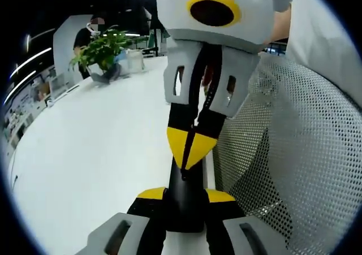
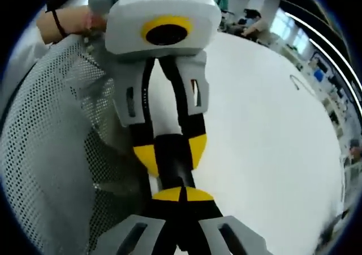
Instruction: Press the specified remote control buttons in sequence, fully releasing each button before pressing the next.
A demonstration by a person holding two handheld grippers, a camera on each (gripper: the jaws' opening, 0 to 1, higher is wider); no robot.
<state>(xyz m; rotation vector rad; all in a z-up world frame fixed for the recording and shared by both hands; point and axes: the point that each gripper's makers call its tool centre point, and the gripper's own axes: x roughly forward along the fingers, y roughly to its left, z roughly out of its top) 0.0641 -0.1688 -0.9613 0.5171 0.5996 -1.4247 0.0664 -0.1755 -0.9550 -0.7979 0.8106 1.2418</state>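
A slim black remote control (image 1: 184, 210) stands edge-on between the yellow-tipped jaws of my left gripper (image 1: 185, 196), which is shut on it. My right gripper (image 1: 190, 148) comes in from above, its yellow tips closed together into a point that rests against the remote's upper part. In the right gripper view, my right gripper (image 2: 182, 195) is shut, with its tips meeting right at the remote (image 2: 172, 167). The left gripper (image 2: 169, 152) clamps the remote from the far side. The remote's buttons are hidden.
A white table (image 1: 96, 153) spreads out under both grippers. At its far end stand a potted plant (image 1: 102, 54) and a person (image 1: 90, 31). A grey mesh chair back (image 1: 300, 153) stands close beside the grippers. A hand (image 2: 68, 23) holds the left gripper.
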